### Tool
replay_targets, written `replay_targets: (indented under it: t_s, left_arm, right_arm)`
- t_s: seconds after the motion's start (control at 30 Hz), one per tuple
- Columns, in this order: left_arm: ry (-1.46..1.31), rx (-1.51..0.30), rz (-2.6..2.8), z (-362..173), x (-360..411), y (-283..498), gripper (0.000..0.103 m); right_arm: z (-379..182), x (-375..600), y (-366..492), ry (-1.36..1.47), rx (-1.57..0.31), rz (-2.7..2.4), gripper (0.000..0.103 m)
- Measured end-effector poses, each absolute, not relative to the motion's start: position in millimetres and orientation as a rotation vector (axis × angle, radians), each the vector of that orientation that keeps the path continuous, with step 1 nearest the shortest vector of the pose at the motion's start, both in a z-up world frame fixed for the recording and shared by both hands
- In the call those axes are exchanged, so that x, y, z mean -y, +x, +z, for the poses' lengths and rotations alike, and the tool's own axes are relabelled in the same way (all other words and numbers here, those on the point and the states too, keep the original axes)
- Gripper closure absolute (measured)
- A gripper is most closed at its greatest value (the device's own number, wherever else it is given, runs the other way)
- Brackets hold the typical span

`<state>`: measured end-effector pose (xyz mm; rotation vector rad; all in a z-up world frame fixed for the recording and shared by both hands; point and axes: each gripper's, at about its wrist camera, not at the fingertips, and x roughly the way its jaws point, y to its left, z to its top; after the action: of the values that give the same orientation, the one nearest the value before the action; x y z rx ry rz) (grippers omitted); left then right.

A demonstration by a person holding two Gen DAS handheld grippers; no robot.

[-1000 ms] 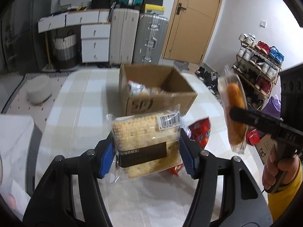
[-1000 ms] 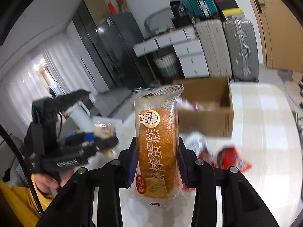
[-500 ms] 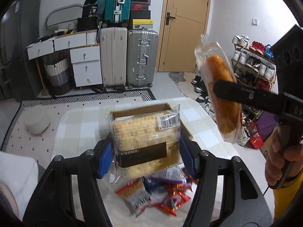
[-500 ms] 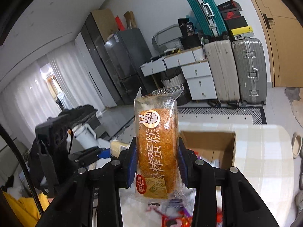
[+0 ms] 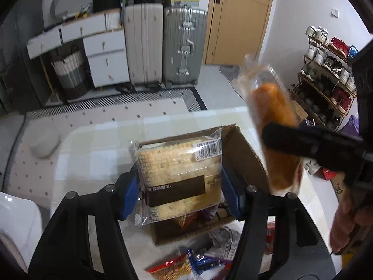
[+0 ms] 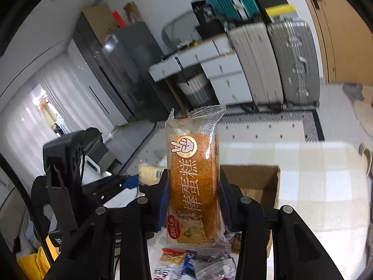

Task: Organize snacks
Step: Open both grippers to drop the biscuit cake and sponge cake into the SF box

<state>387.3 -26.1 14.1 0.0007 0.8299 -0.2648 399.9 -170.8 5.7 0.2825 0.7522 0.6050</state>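
- The left gripper (image 5: 179, 186) is closed on a square pack of pale yellow wafers (image 5: 179, 177); its blue pads press on both sides of the clear wrapper, and the pack is in the air above the cardboard box (image 5: 244, 154).
- The right gripper (image 6: 193, 200) is clamped on a long orange cake stick (image 6: 194, 186) in a clear wrapper. The cake stick stands almost upright, with its top end above the jaws.
- In the left wrist view the cake stick (image 5: 277, 137) is on the right side, a little blurred, above the right edge of the box.
- The box is open and stands on a table (image 5: 98, 149) with a pale check cloth. A few snack packets lie inside it.
- More loose snack packets (image 5: 198, 259) lie on the table on the near side of the box, red and blue ones among them.
- Far behind, two suitcases (image 5: 165, 44) stand next to white drawers (image 5: 102, 53).
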Motion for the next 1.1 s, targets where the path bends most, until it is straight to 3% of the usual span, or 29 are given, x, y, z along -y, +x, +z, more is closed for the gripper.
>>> replay_targets:
  t_s: [0.53, 1.1]
  left_arm:
    - [0.019, -0.952, -0.274, -64.1, 46.2, 432.2, 0.043]
    - [0.02, -0.969, -0.246, -80.1, 30.7, 437.0, 0.031]
  right_arm:
    - [-82.9, 169.9, 435.7, 0.282, -0.892, 0.563, 0.065]
    - [-98.6, 171.6, 441.1, 0.285, -0.938, 0.523, 0.065]
